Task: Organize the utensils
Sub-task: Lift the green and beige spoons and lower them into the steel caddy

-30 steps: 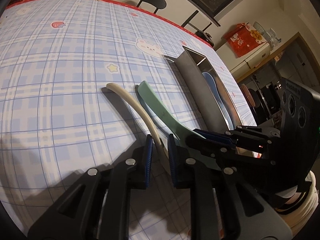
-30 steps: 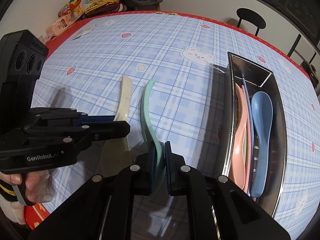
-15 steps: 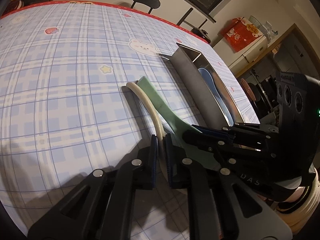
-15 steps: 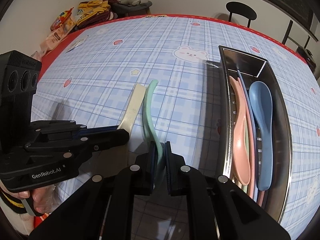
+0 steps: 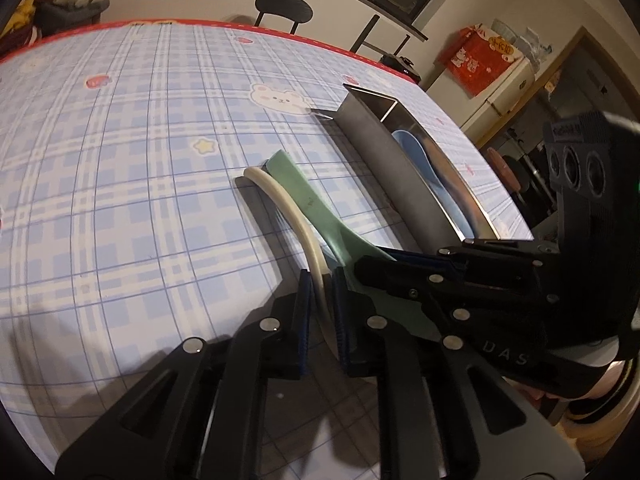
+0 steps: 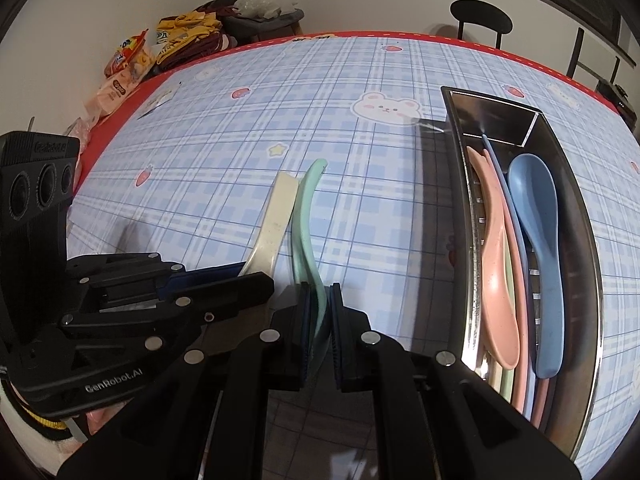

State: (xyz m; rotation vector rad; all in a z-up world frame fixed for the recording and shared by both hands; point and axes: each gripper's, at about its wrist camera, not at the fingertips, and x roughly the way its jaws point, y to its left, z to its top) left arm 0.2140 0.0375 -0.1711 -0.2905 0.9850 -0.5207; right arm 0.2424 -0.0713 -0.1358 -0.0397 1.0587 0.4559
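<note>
Left wrist view: my left tongs (image 5: 320, 300) are clenched on the cream spoon (image 5: 294, 208), lying on the counter (image 5: 120, 200) beside the steel tray (image 5: 384, 152).

Right wrist view: my right tongs (image 6: 319, 312) clamp the green spoon (image 6: 306, 220). Lift both level, clear the tray wall, lay them alongside the pink spoon (image 6: 494, 264).

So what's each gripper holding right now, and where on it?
Left gripper is shut on the cream spoon, near its bowl end. Right gripper is shut on the green spoon, likewise near its bowl end.

Cream spoon (image 5: 294, 216) and green spoon (image 6: 306, 224) — side by side, beside metal tray (image 6: 460, 216).
</note>
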